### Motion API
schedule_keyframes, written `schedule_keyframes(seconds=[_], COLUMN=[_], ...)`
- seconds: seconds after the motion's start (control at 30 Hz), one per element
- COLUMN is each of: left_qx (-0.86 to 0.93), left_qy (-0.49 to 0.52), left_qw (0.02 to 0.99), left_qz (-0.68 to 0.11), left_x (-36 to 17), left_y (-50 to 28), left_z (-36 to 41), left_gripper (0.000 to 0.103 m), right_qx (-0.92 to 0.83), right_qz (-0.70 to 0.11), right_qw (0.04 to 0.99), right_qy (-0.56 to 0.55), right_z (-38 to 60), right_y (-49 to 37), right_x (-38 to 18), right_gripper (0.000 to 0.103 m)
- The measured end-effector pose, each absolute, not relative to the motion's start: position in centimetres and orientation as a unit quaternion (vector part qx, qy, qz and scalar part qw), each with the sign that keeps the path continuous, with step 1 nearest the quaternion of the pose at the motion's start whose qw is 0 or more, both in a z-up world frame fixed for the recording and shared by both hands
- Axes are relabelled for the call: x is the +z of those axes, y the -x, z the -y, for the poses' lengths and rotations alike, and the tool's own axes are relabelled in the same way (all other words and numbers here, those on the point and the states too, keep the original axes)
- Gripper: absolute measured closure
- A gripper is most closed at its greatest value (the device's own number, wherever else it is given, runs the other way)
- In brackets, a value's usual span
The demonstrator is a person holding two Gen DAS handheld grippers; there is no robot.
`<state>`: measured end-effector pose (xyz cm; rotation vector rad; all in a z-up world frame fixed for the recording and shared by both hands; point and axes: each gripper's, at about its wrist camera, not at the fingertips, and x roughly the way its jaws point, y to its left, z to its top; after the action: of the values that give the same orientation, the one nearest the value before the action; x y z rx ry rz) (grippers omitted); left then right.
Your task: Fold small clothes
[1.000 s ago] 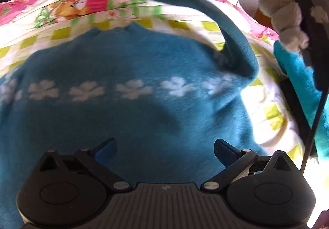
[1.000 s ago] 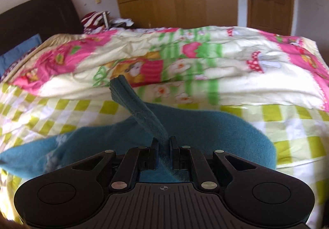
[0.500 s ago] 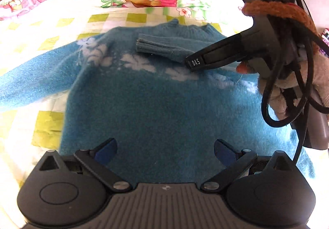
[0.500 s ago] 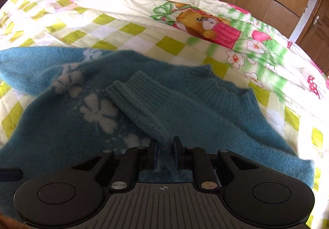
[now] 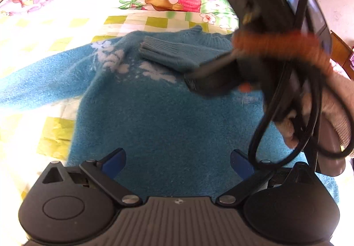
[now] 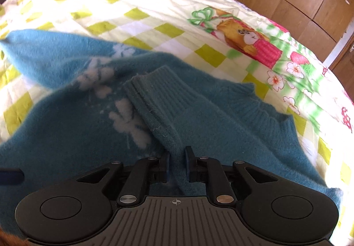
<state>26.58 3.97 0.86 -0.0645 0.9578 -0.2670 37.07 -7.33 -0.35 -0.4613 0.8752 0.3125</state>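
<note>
Teal fleecy sweater with white flowers [image 5: 154,117] lies flat on the checked quilted bed [image 5: 55,31]. My left gripper [image 5: 177,163] hangs wide and empty over its hem. My right gripper [image 6: 177,163] stands narrow around the ribbed-cuffed sleeve [image 6: 159,100] folded across the chest. If I pull away before fully letting go, I judge the sleeve drags back. Only the left view shows my gloved hand [image 5: 318,113].

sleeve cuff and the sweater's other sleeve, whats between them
In the right wrist view, white flowers on the sweater chest lie between the folded cuff and the spread sleeve.
</note>
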Motion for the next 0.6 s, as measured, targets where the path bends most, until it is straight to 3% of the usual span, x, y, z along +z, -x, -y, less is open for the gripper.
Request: schedule_keyframes(seconds=[0.27,0.33,0.37,0.6], left_qx=[-0.111,-0.102,-0.097,-0.059], left_qy=[0.055,0.061,0.064,0.087], left_qw=[0.885,0.888,0.889,0.900], left_qz=[-0.448,-0.443,-0.442,-0.422], left_x=[1.4,1.7,1.8,2.4], left_y=[-25.8,-25.6,-25.5,-24.6], left_z=[-6.1,-6.8,-7.2,-11.3], left_gripper=[0.000,0.000,0.000,0.000], right_qx=[0.197,0.227,0.226,0.240], right_qz=[-0.428,-0.462,-0.473,-0.387], right_qw=[0.858,0.831,0.822,0.851], right_qy=[0.208,0.212,0.223,0.263], right_z=[6.8,5.9,5.3,0.6], right_y=[-36.6,-37.2,-37.4,-35.7], right_x=[3.4,2.9,2.4,6.0], right_gripper=[0.079,0.062,0.058,0.058])
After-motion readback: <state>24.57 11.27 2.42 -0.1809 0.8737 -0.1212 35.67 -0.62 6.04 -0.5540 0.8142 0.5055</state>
